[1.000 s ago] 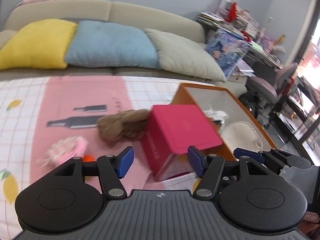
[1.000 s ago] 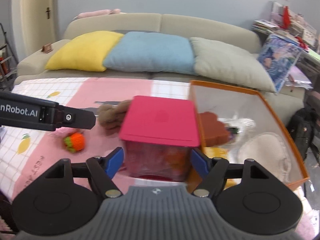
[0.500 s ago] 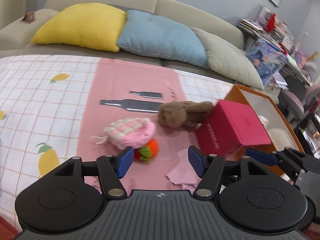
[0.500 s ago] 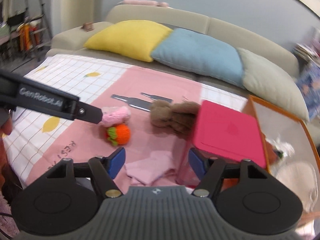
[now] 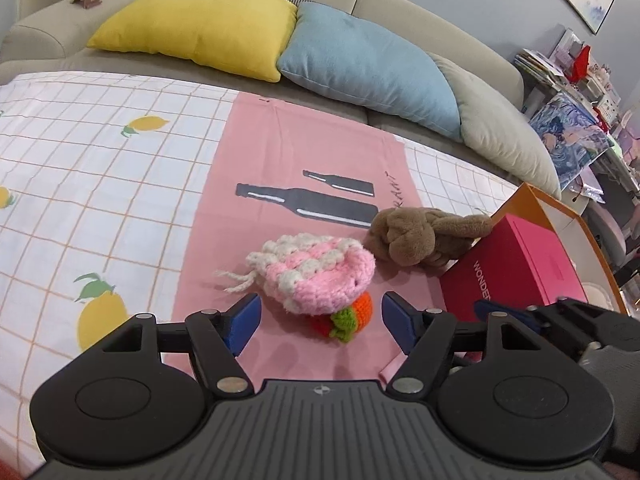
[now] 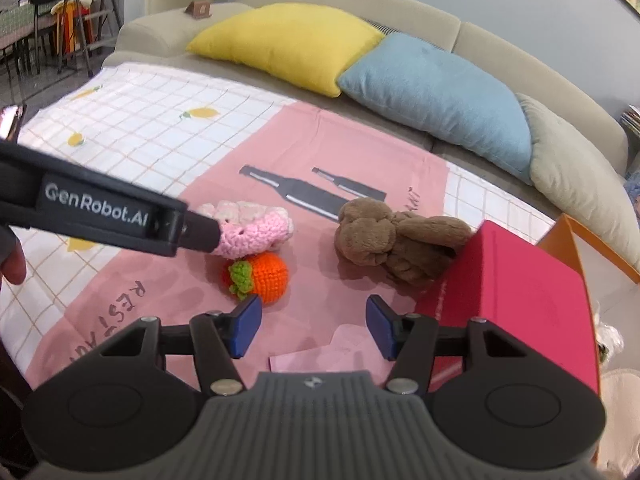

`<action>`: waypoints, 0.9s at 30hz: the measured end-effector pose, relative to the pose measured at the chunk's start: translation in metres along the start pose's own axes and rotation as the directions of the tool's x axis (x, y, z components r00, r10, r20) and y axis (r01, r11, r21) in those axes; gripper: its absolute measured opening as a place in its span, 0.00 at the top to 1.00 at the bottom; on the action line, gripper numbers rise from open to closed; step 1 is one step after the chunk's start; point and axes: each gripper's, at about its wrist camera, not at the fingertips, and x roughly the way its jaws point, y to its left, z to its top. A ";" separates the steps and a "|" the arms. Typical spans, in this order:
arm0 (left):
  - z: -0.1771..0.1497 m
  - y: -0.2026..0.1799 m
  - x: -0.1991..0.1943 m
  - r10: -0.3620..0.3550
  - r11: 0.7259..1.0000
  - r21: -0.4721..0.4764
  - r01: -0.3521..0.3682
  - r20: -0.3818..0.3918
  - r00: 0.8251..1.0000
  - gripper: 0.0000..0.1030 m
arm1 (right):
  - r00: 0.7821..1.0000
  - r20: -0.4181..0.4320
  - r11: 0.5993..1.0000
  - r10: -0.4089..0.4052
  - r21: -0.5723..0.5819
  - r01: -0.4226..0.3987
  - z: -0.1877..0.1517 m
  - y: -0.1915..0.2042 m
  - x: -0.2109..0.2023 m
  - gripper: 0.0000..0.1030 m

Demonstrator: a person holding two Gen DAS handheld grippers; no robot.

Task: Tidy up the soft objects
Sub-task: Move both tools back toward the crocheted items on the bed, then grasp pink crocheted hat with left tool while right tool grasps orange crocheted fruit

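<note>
A pink-and-white crocheted pouch (image 5: 318,278) lies on the pink cloth, partly over an orange crocheted fruit (image 5: 348,318). A brown plush toy (image 5: 420,236) lies beside a magenta box (image 5: 516,266). My left gripper (image 5: 318,322) is open and empty, just short of the pouch and fruit. My right gripper (image 6: 312,322) is open and empty, above a small pink cloth (image 6: 340,350). In the right wrist view the fruit (image 6: 260,276), pouch (image 6: 252,232), plush (image 6: 392,240) and box (image 6: 516,300) show; the left gripper's arm (image 6: 100,212) crosses the left side.
An orange-rimmed bin (image 5: 560,208) stands behind the magenta box at the right. A sofa with yellow (image 5: 200,20), blue (image 5: 360,64) and grey (image 5: 500,128) cushions runs along the far edge. The table carries a checked lemon-print cloth (image 5: 100,168).
Both grippers have swung left, away from the magenta box and bin, toward the pouch, fruit and plush. The left gripper has closed in on the pouch. Both stay open.
</note>
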 end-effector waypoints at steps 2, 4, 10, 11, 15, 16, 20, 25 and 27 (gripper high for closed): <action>0.003 -0.001 0.005 0.001 1.000 0.003 -0.001 0.004 1.000 0.18 | 1.000 -0.009 1.000 -0.006 -0.018 0.006 0.002 0.002 0.008 0.45; 0.006 -0.004 0.012 0.017 1.000 0.025 -0.017 0.003 1.000 0.17 | 1.000 -0.018 1.000 -0.006 -0.024 0.006 0.004 0.003 0.014 0.45; 0.005 -0.026 0.026 0.023 0.973 0.229 -0.035 0.053 0.998 0.15 | 0.999 -0.040 0.999 0.008 -0.045 -0.010 0.006 0.006 0.025 0.46; 0.004 -0.029 0.028 0.020 0.965 0.261 -0.034 0.054 0.998 0.15 | 0.999 -0.045 0.999 0.010 -0.045 -0.012 0.005 0.006 0.026 0.46; 0.003 -0.034 0.046 0.054 0.949 0.309 -0.057 0.019 0.998 0.17 | 0.998 -0.064 0.999 0.011 -0.045 -0.014 0.003 0.004 0.030 0.46; 0.004 -0.031 0.051 0.066 0.956 0.288 -0.064 0.001 0.998 0.20 | 0.998 -0.068 0.999 0.009 -0.045 -0.013 0.003 0.004 0.031 0.46; 0.008 -0.015 0.055 0.054 0.982 0.181 -0.048 -0.029 0.998 0.24 | 0.997 -0.072 0.999 0.010 -0.042 -0.013 0.002 0.002 0.032 0.46; 0.010 0.000 0.047 0.022 0.994 0.110 -0.019 -0.026 0.999 0.49 | 0.997 -0.077 0.999 0.017 -0.048 -0.021 0.001 0.003 0.035 0.45; 0.011 0.005 0.041 0.003 0.997 0.076 -0.002 -0.016 1.000 0.75 | 0.997 -0.079 0.998 0.022 -0.050 -0.026 0.002 0.005 0.035 0.45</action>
